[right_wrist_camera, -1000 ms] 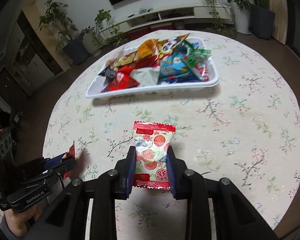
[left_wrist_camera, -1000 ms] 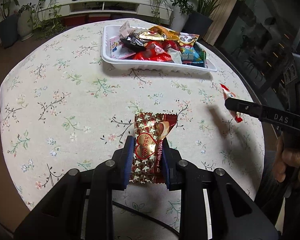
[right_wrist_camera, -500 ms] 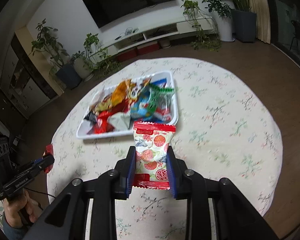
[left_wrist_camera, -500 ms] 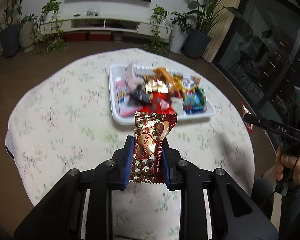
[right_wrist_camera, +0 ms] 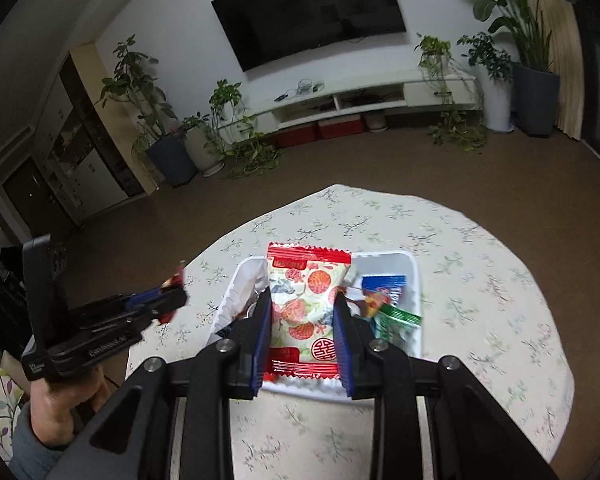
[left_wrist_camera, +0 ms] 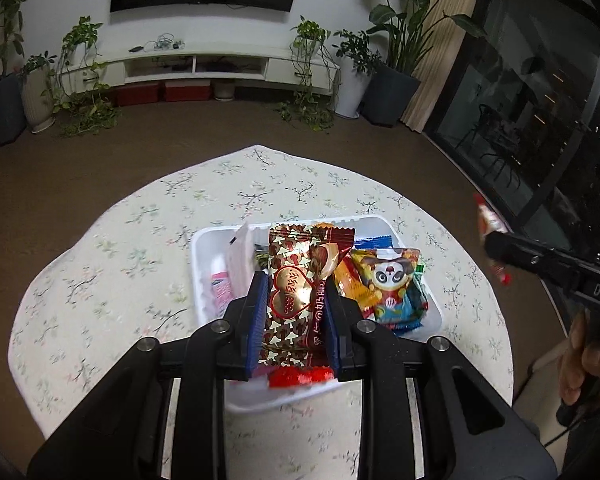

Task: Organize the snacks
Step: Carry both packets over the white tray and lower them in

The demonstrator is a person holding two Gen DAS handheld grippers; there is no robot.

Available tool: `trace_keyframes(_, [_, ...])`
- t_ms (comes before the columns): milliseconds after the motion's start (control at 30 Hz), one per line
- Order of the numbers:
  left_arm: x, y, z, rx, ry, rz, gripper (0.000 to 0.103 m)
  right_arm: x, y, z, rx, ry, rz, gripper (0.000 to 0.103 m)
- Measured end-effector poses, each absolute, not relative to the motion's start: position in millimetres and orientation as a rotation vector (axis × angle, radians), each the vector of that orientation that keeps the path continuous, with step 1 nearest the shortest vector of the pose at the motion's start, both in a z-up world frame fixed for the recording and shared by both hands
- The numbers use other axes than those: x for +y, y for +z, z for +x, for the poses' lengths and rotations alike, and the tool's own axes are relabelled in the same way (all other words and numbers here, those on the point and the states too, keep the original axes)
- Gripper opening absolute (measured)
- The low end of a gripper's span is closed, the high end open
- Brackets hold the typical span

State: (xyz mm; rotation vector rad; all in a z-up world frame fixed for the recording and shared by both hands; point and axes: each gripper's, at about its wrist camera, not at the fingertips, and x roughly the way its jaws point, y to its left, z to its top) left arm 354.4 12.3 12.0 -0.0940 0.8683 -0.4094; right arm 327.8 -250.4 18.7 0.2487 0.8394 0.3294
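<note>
Left claw (left_wrist_camera: 294,320): raised above white tray (left_wrist_camera: 198,264) on tabletop (left_wrist_camera: 100,272), clamped on gold-and-maroon heart packet (left_wrist_camera: 300,292), held upright between its fingers. Right claw (right_wrist_camera: 302,336): likewise raised over the tray, gripping red-and-white fruit-print packet (right_wrist_camera: 306,304).

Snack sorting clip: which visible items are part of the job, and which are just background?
Job:
left gripper holding gold heart packet
right gripper holding red-white packet
white tray
panda packet

Background:
television
potted plants
floral tablecloth
</note>
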Motion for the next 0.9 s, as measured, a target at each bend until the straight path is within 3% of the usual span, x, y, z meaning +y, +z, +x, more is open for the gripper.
trace_keyframes(300, [-14.9, -38.8, 400.5, 0.948, -0.409, -0.086, 0.023, -220.2, -42.4, 380.4, 0.994, 0.325, 0.241, 0.031])
trace_keyframes(767, [-23.8, -78.1, 421.9, 0.978, -0.399, -0.083, 0.026, -203.3, -80.6, 406.4, 1.055, 0.288, 0.152, 0.032])
trace_keyframes(900, [-24.1, -83.9, 425.1, 0.982, -0.394, -0.083, 0.031, -203.2, -82.4, 406.9, 1.044, 0.284, 0.151, 0.035])
